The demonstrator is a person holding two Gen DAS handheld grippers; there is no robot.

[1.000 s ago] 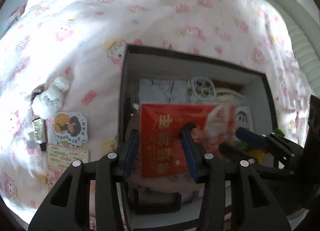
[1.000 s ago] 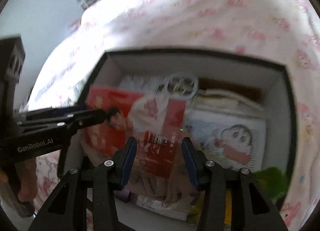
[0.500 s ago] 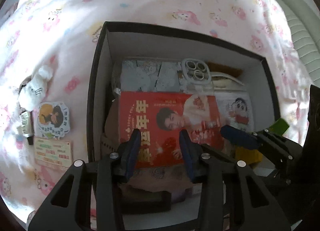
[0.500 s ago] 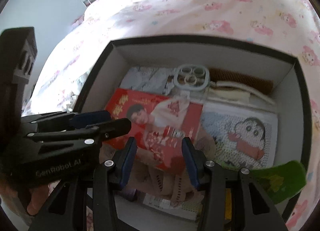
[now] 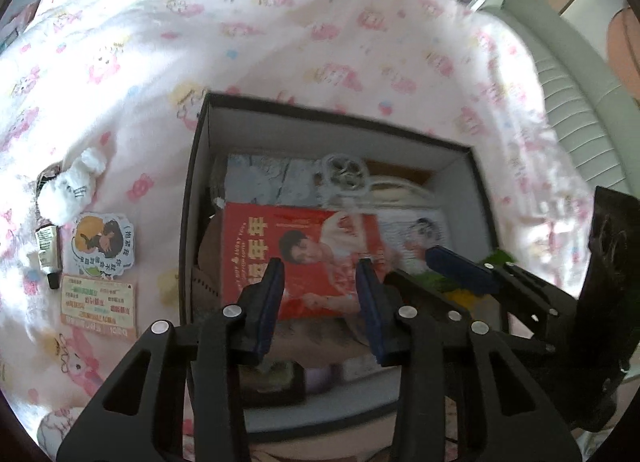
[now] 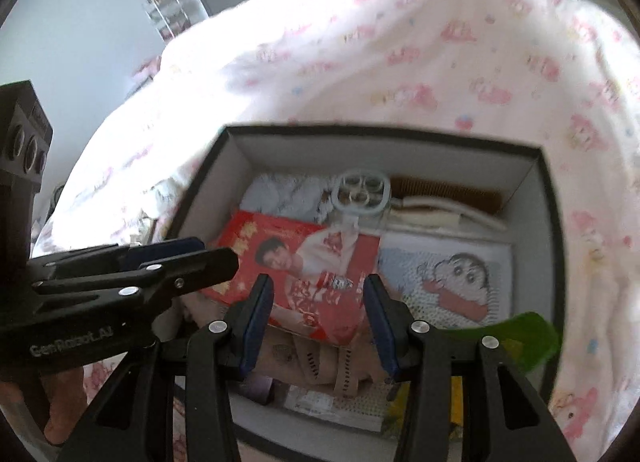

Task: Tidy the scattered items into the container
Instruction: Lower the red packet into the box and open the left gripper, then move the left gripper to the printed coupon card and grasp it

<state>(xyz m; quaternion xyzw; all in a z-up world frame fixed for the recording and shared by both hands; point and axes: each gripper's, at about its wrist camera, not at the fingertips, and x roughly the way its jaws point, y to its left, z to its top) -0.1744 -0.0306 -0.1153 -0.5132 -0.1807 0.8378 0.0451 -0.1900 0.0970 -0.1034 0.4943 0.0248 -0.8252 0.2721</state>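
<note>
Since both grippers hang over the box with nothing between their fingers, the step in hand is, in my judgement, to go for one of the items that lie outside on the pink bedsheet. The left gripper has its jaws moderately apart and they are closing, with nothing between them; the right gripper holds its jaws apart and is also empty. Inside the box the red card lies flat on top, beside a cartoon print, with a round grey piece and other things behind them. In the left wrist view, four things lie on the sheet to the left of the box: a white plush toy, a small tube just below it, a round sticker beside the tube, and a flat card below the sticker. To do this step well, I would send the left gripper, because it is on that side. It should open wider before it comes down. The plush is soft and thick, so it looks easy to pinch. The sticker and the card lie flat, so the fingers may press into the soft sheet and catch cloth; one finger should slide under an edge. The tube is very close to the sticker, so I would come at it from the far side.
</note>
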